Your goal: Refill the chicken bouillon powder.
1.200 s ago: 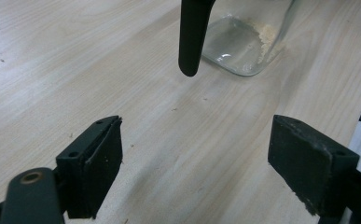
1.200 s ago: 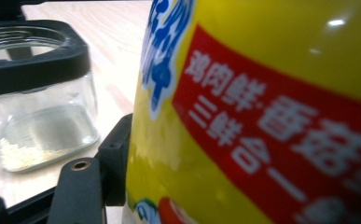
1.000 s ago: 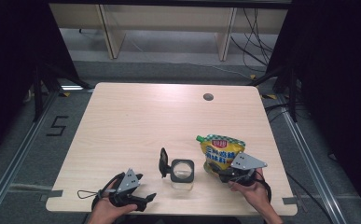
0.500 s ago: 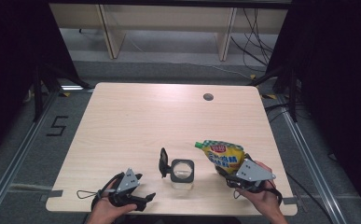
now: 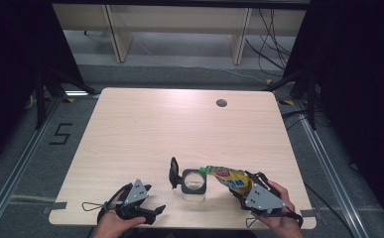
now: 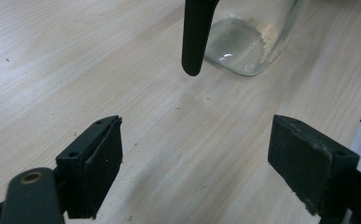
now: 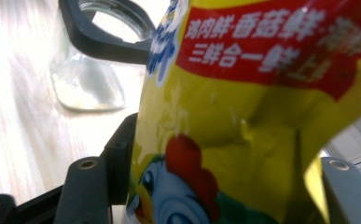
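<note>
1. From the high view, my right gripper [image 5: 243,187] clasps a yellow plastic seasoning pouch with a red label [image 5: 228,178], tipped over so that its green top end reaches the mouth of a square clear glass jar with a black collar [image 5: 194,182]. The jar stands near the front edge of the pale wooden table [image 5: 179,124], its black hinged lid [image 5: 173,172] swung open at its left. My left gripper [image 5: 152,212] rests on the table left of the jar, well apart from it
2. In the left gripper view, my jaws stand wide apart with only bare table between them; ahead is the jar's glass base [image 6: 243,44] with pale powder inside, and the lid [image 6: 196,35] hanging before it
3. In the right gripper view, the pouch [image 7: 243,116] sits gripped between my jaws, the jar's open mouth [image 7: 108,23] just beyond it
</note>
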`<state>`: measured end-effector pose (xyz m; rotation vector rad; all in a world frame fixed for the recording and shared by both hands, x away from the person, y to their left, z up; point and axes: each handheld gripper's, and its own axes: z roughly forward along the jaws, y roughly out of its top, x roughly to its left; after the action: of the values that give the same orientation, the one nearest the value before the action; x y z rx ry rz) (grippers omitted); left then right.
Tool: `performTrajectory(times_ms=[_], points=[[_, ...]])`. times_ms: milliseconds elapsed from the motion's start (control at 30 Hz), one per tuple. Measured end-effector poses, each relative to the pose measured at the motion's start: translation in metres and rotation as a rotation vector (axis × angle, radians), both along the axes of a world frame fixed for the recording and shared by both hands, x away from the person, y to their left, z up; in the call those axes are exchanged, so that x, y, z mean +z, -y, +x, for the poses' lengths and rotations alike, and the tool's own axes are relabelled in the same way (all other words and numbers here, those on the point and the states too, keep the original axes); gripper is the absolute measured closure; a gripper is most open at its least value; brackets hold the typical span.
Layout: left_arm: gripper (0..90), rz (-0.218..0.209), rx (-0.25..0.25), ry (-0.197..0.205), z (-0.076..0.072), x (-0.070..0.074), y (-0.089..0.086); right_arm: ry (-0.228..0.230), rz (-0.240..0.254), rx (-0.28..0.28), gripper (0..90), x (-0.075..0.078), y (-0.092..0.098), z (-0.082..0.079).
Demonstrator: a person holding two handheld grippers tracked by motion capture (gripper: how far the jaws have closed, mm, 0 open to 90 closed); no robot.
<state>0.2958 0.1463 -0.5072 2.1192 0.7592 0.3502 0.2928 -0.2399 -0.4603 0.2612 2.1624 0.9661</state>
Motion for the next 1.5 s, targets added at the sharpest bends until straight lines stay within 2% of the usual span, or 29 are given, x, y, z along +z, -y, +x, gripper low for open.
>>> performTrajectory(times_ms=[33, 67, 100, 133, 300, 367, 400, 500, 533, 567, 667, 700, 733, 767, 833, 900, 967, 1000, 1033, 1067, 1133, 1200, 1267, 1300, 1333, 1367, 1400, 1433, 1500], points=[[17.4, 0.022, -0.003, 0.005, 0.001, 0.001, -0.001, 0.018, -0.022, -0.001, 39.9, 0.000, -0.001, -0.001], [17.4, 0.008, 0.001, 0.002, 0.000, 0.000, -0.001, 0.022, -0.035, 0.002, 39.9, 0.001, -0.002, -0.002], [17.4, 0.017, -0.001, 0.009, 0.001, 0.000, -0.001, 0.042, -0.053, -0.001, 40.0, 0.002, -0.002, -0.002], [17.4, 0.020, 0.000, 0.004, 0.001, 0.000, -0.001, 0.039, -0.052, 0.006, 40.0, 0.002, -0.002, -0.003], [17.3, 0.004, 0.000, 0.000, 0.000, 0.000, 0.000, 0.097, -0.149, -0.006, 40.2, 0.003, -0.005, -0.006], [17.4, 0.014, -0.002, 0.003, 0.000, 0.000, -0.001, 0.102, -0.167, -0.008, 40.5, 0.003, -0.007, -0.007], [17.4, 0.002, 0.004, 0.002, 0.000, 0.000, 0.000, 0.095, -0.164, -0.020, 40.5, 0.003, -0.007, -0.009], [17.4, 0.002, 0.004, 0.007, 0.001, 0.001, -0.001, 0.138, -0.220, -0.013, 40.6, 0.003, -0.010, -0.010], [17.3, 0.014, -0.008, 0.010, 0.001, 0.002, -0.002, 0.140, -0.215, -0.029, 40.6, 0.003, -0.011, -0.012], [17.3, 0.030, -0.014, 0.024, 0.002, 0.002, -0.003, 0.147, -0.224, -0.014, 40.7, 0.004, -0.011, -0.012], [17.3, 0.004, 0.008, 0.006, 0.000, 0.001, -0.001, 0.179, -0.262, -0.031, 40.7, 0.003, -0.013, -0.014], [17.4, 0.011, 0.004, 0.004, 0.000, 0.001, -0.001, 0.180, -0.276, -0.026, 40.7, 0.004, -0.014, -0.014], [17.3, 0.012, 0.007, 0.002, 0.000, 0.000, -0.001, 0.206, -0.299, -0.006, 40.7, 0.004, -0.015, -0.012], [17.4, 0.026, 0.005, 0.005, 0.001, 0.001, -0.002, 0.190, -0.299, -0.018, 40.8, 0.004, -0.016, -0.015], [17.4, 0.018, 0.007, 0.000, 0.000, 0.001, -0.001, 0.231, -0.332, -0.001, 40.8, 0.002, -0.019, -0.014], [17.3, 0.010, 0.003, 0.009, 0.001, 0.000, -0.001, 0.239, -0.358, 0.009, 40.8, 0.004, -0.020, -0.014], [17.4, 0.014, 0.001, 0.015, 0.001, 0.001, -0.001, 0.233, -0.357, -0.006, 40.8, 0.003, -0.021, -0.015], [17.4, 0.016, 0.003, 0.015, 0.001, 0.001, -0.002, 0.272, -0.403, 0.013, 40.8, 0.005, -0.022, -0.014], [17.4, 0.010, 0.000, 0.012, 0.001, 0.001, -0.001, 0.248, -0.388, -0.012, 40.8, 0.003, -0.023, -0.016], [17.3, 0.011, 0.000, 0.012, 0.001, 0.001, -0.001, 0.291, -0.437, 0.012, 40.8, 0.006, -0.024, -0.015], [17.3, 0.003, 0.007, 0.006, 0.000, 0.001, -0.001, 0.234, -0.383, -0.011, 40.9, 0.003, -0.024, -0.016], [17.3, 0.000, 0.007, 0.004, 0.000, 0.000, -0.001, 0.248, -0.401, 0.009, 40.9, 0.006, -0.025, -0.016], [17.3, 0.009, 0.001, 0.014, 0.001, 0.001, -0.001, 0.249, -0.402, -0.010, 40.9, 0.004, -0.027, -0.018], [17.3, 0.010, 0.000, 0.012, 0.001, 0.001, -0.001, 0.265, -0.438, 0.002, 40.9, 0.005, -0.028, -0.018], [17.3, 0.010, 0.000, 0.013, 0.001, 0.001, -0.001, 0.253, -0.417, -0.015, 40.9, 0.003, -0.029, -0.019], [17.3, 0.009, 0.001, 0.014, 0.001, 0.001, -0.001, 0.274, -0.443, 0.002, 40.9, 0.005, -0.029, -0.018], [17.3, 0.002, 0.006, 0.007, 0.000, 0.001, -0.001, 0.248, -0.417, -0.014, 40.9, 0.003, -0.029, -0.019], [17.3, 0.002, 0.007, 0.008, 0.000, 0.001, -0.001, 0.268, -0.439, 0.002, 40.9, 0.005, -0.029, -0.018], [17.3, 0.002, 0.006, 0.007, 0.001, 0.001, -0.001, 0.277, -0.446, 0.005, 40.9, 0.005, -0.029, -0.018]])
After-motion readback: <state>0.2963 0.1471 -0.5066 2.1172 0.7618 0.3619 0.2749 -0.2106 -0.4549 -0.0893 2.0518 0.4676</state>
